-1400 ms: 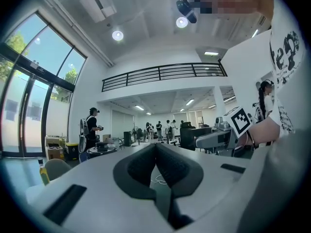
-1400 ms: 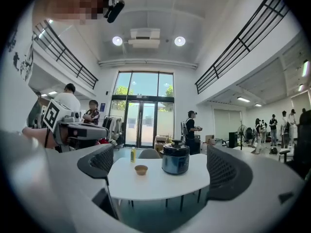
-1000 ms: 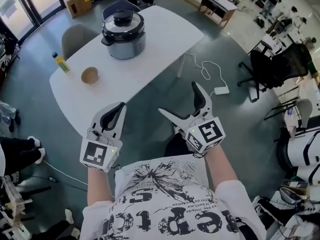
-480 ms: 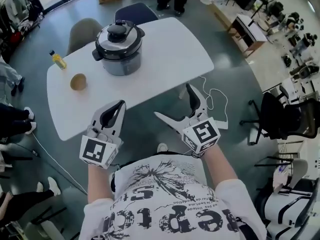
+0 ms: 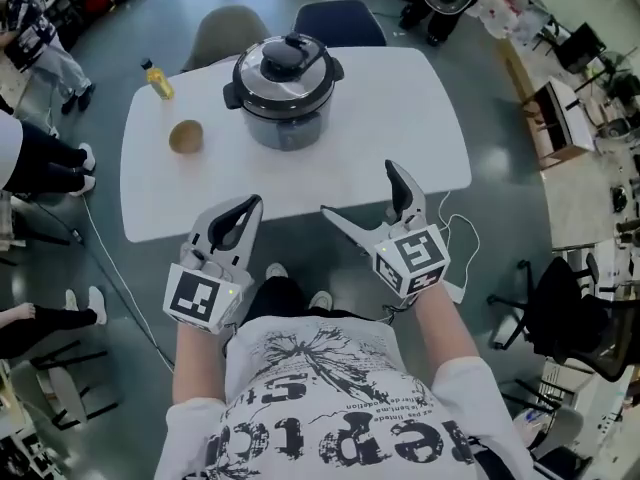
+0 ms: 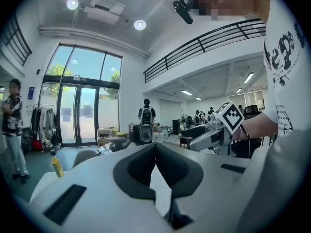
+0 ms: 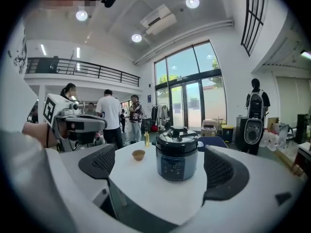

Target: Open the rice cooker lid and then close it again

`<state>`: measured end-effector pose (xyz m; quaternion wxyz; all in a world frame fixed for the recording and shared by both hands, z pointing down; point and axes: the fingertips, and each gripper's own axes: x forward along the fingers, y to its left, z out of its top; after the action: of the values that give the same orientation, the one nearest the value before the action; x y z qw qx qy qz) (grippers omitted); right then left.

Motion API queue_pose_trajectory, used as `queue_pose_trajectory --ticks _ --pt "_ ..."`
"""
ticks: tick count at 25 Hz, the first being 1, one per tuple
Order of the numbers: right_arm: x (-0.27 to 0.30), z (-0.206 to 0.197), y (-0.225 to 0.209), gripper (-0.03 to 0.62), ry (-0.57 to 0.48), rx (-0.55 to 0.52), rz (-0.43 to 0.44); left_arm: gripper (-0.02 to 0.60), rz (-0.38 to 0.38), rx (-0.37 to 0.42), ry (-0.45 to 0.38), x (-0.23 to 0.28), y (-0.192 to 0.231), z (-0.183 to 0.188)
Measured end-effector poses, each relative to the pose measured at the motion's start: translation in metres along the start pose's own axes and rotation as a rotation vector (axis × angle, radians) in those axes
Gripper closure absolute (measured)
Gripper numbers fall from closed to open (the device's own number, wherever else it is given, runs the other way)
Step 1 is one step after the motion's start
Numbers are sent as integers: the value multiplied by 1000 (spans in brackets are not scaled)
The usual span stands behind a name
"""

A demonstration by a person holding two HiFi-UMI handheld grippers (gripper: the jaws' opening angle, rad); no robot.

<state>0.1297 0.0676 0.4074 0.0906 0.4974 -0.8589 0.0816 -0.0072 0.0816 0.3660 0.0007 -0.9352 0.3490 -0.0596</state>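
The grey rice cooker [image 5: 287,93] stands on the far half of the white table [image 5: 400,128], its lid with the black knob [image 5: 290,53] down. Both grippers hang short of the table's near edge, apart from the cooker. My left gripper [image 5: 243,211] is shut, its pads [image 6: 146,166] meeting with nothing between them. My right gripper [image 5: 360,191] stands wide open and empty. In the right gripper view the cooker [image 7: 177,154] shows straight ahead between the two open pads [image 7: 99,163], well beyond them.
A small brown bowl [image 5: 185,136] and a yellow bottle [image 5: 155,78] sit on the table's left part. Two chairs [image 5: 290,23] stand behind the table. A cable and adapter [image 5: 455,233] lie on the floor at right, an office chair [image 5: 570,318] farther right. People stand at left.
The table and cooker have swung from upper left to straight ahead and come nearer. Both grippers keep the same pose: left shut, right open.
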Motion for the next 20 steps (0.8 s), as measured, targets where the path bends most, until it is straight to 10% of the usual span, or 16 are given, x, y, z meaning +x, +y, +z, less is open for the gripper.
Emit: queue_pose_trajectory --ticks 20 --pt "253 75 -84 24 187 -93 162 568 76 15 -54 142 193 30"
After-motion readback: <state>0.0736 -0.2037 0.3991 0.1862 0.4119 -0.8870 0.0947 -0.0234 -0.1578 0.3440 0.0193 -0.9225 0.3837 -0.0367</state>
